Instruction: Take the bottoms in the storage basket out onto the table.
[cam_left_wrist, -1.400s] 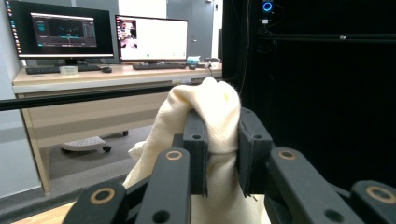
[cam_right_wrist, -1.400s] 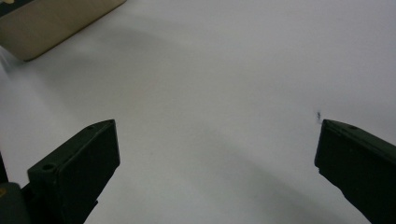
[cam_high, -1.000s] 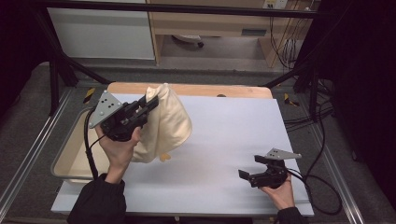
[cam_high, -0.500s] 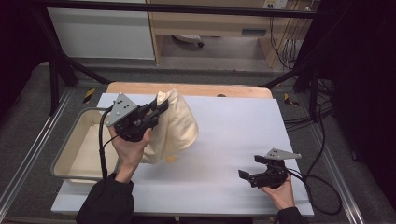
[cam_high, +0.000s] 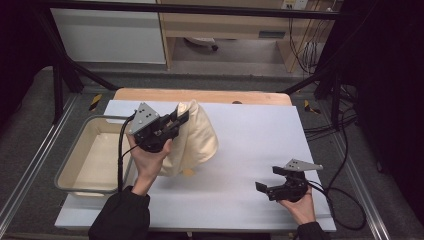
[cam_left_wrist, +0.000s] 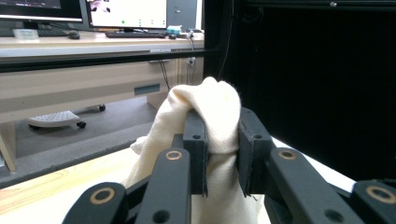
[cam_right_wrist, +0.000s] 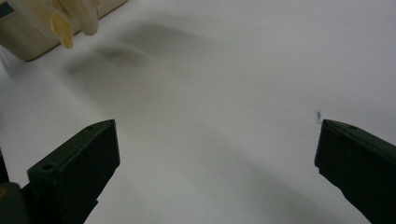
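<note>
Cloth pinched in left tool, hanging below.

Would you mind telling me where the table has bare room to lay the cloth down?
The white sheet lies bare between the cloth and the right gripper. It is crowded at the left, around the left gripper and the tub.

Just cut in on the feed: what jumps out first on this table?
A cream cloth hangs bunched from the shut left gripper, lifted above the white table beside a beige tub at the table's left edge. In the left gripper view the jaws pinch a fold of it. The right gripper rests open and empty near the front right.
</note>
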